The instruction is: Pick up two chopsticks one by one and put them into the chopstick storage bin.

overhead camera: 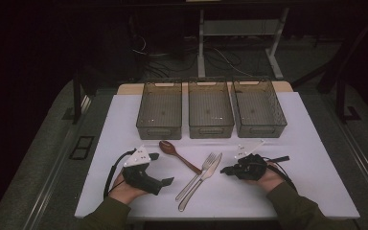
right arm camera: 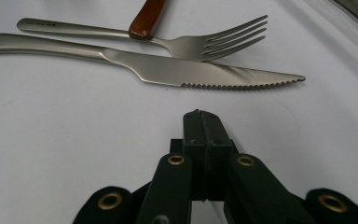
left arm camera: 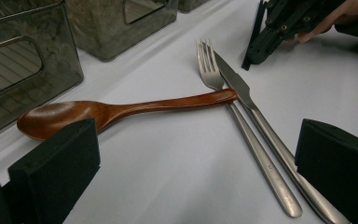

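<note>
A brown wooden spoon [overhead camera: 175, 153] [left arm camera: 116, 112], a steel fork [overhead camera: 197, 175] [left arm camera: 242, 135] [right arm camera: 200, 45] and a steel knife [overhead camera: 205, 178] [left arm camera: 261, 126] [right arm camera: 177, 70] lie together on the white table. The spoon's handle end touches the fork. My left gripper [overhead camera: 160, 168] [left arm camera: 191, 172] stands open, jaws wide apart, facing the cutlery from the left with nothing between them. My right gripper [overhead camera: 224, 169] [right arm camera: 201, 122] is shut and empty, its tip pointing at the knife blade a short way off. It also appears as the black gripper [left arm camera: 279, 32] at the top right of the left gripper view.
Three dark see-through bins stand in a row behind the cutlery: the left bin [overhead camera: 159, 110], middle bin [overhead camera: 210, 109] and right bin [overhead camera: 258, 108]. The white table top [overhead camera: 278, 187] ends close to the person's sleeves. The floor and table legs beyond are dark.
</note>
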Tool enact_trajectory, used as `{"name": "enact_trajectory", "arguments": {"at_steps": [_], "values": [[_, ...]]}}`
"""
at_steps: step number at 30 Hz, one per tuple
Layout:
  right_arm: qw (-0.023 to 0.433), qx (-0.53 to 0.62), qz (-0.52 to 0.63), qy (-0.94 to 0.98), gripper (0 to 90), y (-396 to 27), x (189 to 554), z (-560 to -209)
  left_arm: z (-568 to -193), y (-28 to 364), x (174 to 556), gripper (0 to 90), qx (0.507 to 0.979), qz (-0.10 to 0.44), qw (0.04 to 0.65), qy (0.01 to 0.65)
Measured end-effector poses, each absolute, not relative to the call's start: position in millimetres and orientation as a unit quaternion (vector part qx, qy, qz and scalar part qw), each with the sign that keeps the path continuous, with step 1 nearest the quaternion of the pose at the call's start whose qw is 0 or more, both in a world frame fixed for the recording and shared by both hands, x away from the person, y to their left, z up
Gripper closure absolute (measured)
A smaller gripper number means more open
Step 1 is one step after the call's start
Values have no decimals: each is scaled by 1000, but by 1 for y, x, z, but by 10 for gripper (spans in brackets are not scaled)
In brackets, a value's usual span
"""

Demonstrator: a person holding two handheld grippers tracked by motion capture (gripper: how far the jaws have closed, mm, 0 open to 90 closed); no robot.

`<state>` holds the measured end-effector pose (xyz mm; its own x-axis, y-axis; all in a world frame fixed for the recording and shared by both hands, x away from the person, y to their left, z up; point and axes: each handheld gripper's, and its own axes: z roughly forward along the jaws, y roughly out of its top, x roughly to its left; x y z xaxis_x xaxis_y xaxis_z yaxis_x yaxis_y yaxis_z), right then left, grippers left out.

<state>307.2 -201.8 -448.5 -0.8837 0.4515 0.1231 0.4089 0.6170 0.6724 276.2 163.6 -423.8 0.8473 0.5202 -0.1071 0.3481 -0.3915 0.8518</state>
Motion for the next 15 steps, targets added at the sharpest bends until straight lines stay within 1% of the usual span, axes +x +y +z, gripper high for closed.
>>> {"name": "enact_trajectory", "arguments": {"at_steps": [15], "values": [[35, 246, 366, 897, 900, -203, 314, -448, -425, 163, 276, 0, 831, 88, 485, 257]]}}
